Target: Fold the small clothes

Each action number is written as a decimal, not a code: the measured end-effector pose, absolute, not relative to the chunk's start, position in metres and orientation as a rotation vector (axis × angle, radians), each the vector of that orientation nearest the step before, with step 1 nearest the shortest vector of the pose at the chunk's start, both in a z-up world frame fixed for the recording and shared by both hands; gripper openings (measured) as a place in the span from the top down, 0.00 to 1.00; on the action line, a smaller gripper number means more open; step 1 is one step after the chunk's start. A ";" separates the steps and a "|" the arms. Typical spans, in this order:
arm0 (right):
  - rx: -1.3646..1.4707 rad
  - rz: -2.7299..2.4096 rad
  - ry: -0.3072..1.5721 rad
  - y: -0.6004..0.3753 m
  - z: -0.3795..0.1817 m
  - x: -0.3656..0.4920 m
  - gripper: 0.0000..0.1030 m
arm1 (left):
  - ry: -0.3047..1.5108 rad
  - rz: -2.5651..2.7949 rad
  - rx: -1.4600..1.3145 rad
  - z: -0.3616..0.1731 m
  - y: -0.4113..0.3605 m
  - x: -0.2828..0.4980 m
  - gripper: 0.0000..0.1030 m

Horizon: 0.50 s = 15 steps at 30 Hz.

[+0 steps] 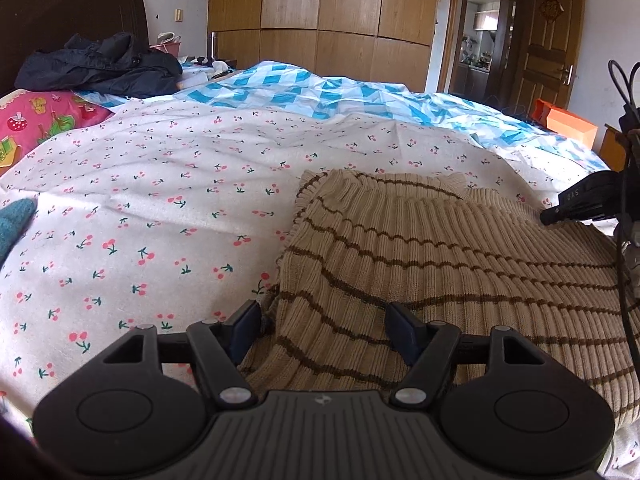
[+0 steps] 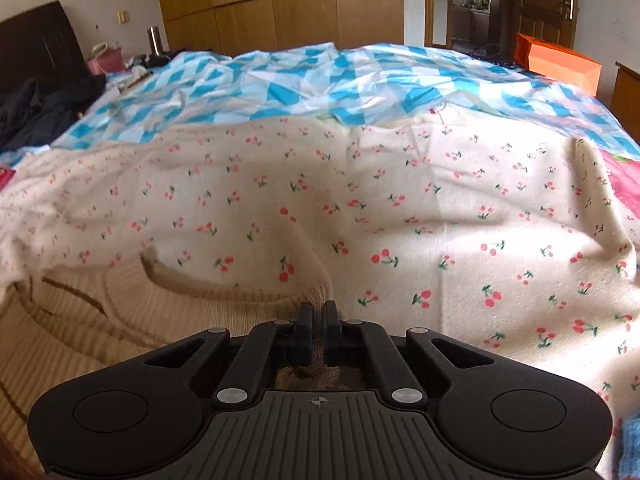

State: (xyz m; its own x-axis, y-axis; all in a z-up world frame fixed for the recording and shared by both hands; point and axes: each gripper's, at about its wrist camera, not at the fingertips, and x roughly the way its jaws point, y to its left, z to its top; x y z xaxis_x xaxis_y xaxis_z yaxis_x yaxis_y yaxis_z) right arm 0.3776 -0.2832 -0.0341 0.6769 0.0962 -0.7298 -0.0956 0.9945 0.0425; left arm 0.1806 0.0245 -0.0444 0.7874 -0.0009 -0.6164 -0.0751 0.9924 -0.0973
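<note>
Left wrist: left gripper (image 1: 322, 330) spread over near edge of striped beige sweater (image 1: 440, 264) on cherry-print sheet (image 1: 160, 200); blue-check quilt (image 1: 320, 92) and wardrobe (image 1: 320, 12) far. Right wrist: right gripper (image 2: 318, 330) pinching sweater's far corner at near-left; orange bag (image 2: 560, 64) far right.

I see a beige sweater (image 1: 420, 264) with thin brown stripes at lower right, on a white sheet (image 1: 160, 200) dotted with pink cherries. Behind it lies a blue-and-white checked quilt (image 1: 320, 92); upper left, a dark navy jacket (image 1: 100, 64).
</note>
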 end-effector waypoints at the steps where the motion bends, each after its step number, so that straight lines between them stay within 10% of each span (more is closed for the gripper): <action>1: 0.001 0.098 0.827 -0.282 -0.039 0.378 0.96 | 0.668 0.041 -0.118 -0.046 0.027 0.181 0.27; 15: 0.023 0.279 0.698 -0.242 0.024 0.304 0.87 | 0.710 0.086 -0.251 -0.034 0.054 0.150 0.26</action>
